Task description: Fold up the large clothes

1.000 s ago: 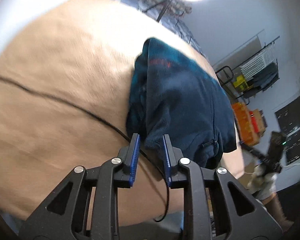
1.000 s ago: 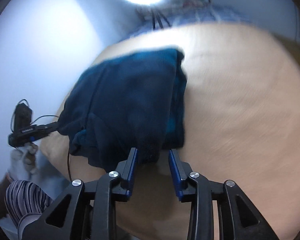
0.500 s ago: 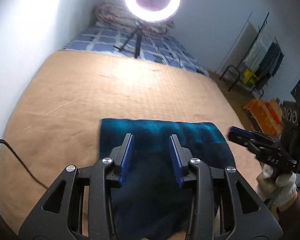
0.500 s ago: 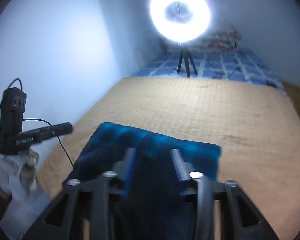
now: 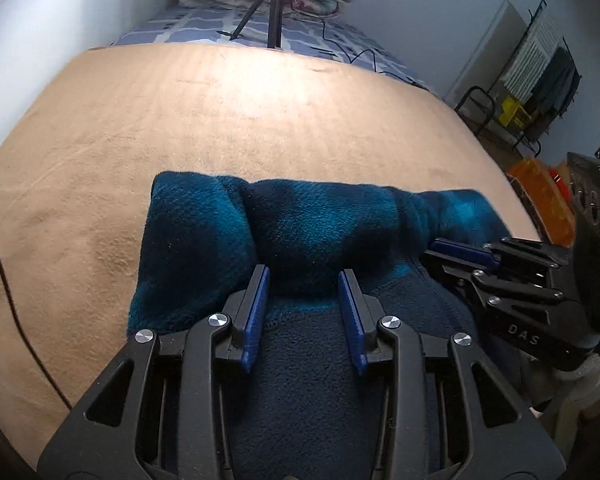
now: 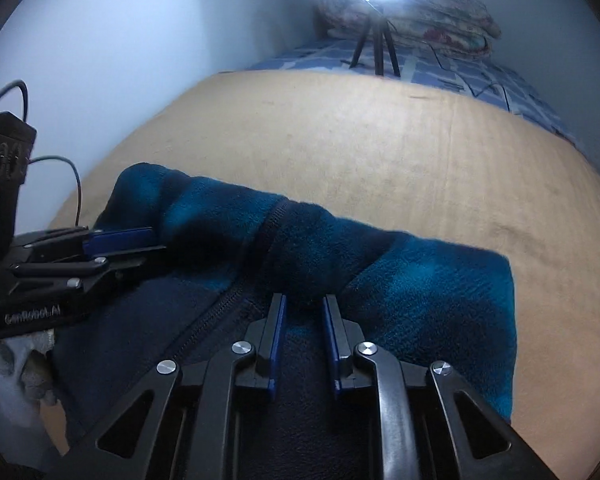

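Two tongs hang over the fleece (image 5: 300,232), which lies folded on the bed (image 5: 220,120): left tongs (image 5: 304,308) half open, gripping nothing; right tongs (image 6: 302,330) narrowing, pinch unclear. Uneven grips could let the rolled edge slump and the fold skew.
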Motion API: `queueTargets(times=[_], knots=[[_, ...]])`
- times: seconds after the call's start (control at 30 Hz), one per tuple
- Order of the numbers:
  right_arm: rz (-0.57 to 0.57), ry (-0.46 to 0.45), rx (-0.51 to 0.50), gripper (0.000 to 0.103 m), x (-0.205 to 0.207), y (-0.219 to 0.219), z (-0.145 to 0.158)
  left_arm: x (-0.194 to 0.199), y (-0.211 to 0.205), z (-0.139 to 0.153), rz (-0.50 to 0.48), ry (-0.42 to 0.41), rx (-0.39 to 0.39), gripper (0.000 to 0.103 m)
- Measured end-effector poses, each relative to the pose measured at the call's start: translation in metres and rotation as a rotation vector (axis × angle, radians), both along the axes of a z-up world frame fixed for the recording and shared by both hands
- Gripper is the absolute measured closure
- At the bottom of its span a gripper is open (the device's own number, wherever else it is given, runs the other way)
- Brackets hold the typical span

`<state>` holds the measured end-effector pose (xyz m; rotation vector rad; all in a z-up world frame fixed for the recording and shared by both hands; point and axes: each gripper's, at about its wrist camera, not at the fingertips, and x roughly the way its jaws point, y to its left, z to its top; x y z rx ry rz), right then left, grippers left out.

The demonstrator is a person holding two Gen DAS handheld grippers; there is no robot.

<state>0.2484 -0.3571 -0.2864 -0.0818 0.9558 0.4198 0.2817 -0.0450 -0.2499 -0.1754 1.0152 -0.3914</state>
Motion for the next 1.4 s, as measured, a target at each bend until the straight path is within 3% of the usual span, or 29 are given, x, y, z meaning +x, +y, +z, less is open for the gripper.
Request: queueTargets(times=[0.1,0.2,0.27,0.4,0.57,0.6,0.7,0.8,0.9,1.07,1.1,1.13,1.17,1.2,1.27,1.33,1.37,1.4], knots=[[0.008,-0.006,0.02,0.085,-0.008,-0.008,0.022,-0.011,0.022,0.025,0.013,0.014,-0.09,0.064],[0.007,-0.041,0.098,0.08,-0.029,-0.028,0.05,-0.039,0.068,0.05,0.076,-0.018,-0.228,0.042],[0.016,-0.059,0.145,0.078,-0.05,-0.042,0.063,-0.06,0.101,0.051,0.133,0.005,-0.326,0.041],[0.027,-0.038,0.253,0.074,-0.087,-0.063,0.07,-0.084,0.139,0.023,0.199,0.13,-0.464,0.041],[0.028,0.011,0.249,0.07,-0.107,-0.065,0.051,-0.098,0.149,-0.029,0.276,0.282,-0.592,0.041],[0.024,0.022,0.252,0.07,-0.108,-0.066,0.047,-0.1,0.147,-0.032,0.278,0.289,-0.61,0.045],[-0.001,0.052,0.261,0.07,-0.109,-0.073,0.035,-0.104,0.142,-0.042,0.297,0.31,-0.63,0.087],[-0.025,0.079,0.206,0.071,-0.109,-0.078,0.017,-0.114,0.138,-0.043,0.306,0.291,-0.636,0.091],[-0.037,0.094,0.17,0.073,-0.108,-0.085,0.003,-0.123,0.125,-0.036,0.275,0.243,-0.493,0.092],[-0.012,0.09,0.163,0.071,-0.112,-0.089,0.013,-0.124,0.129,-0.016,0.245,0.19,-0.442,0.091],[-0.008,0.081,0.166,0.067,-0.116,-0.093,0.018,-0.12,0.132,-0.013,0.24,0.187,-0.443,0.084],[-0.008,0.069,0.184,0.063,-0.119,-0.098,0.023,-0.118,0.135,-0.008,0.236,0.178,-0.446,0.066],[-0.012,0.053,0.202,0.061,-0.124,-0.103,0.027,-0.115,0.138,0.0,0.24,0.157,-0.45,0.058],[-0.031,0.023,0.224,0.059,-0.126,-0.111,0.035,-0.113,0.141,0.004,0.242,0.142,-0.45,0.052],[-0.046,0.006,0.241,0.058,-0.125,-0.118,0.042,-0.101,0.141,0.013,0.237,0.126,-0.44,0.051],[-0.056,-0.002,0.243,0.058,-0.119,-0.124,0.048,-0.091,0.142,0.013,0.233,0.14,-0.464,0.03],[-0.065,-0.003,0.239,0.054,-0.115,-0.127,0.048,-0.084,0.143,0.01,0.229,0.161,-0.493,0.025],[-0.072,0.002,0.247,0.039,-0.11,-0.13,0.047,-0.077,0.143,0.007,0.227,0.185,-0.525,0.022]])
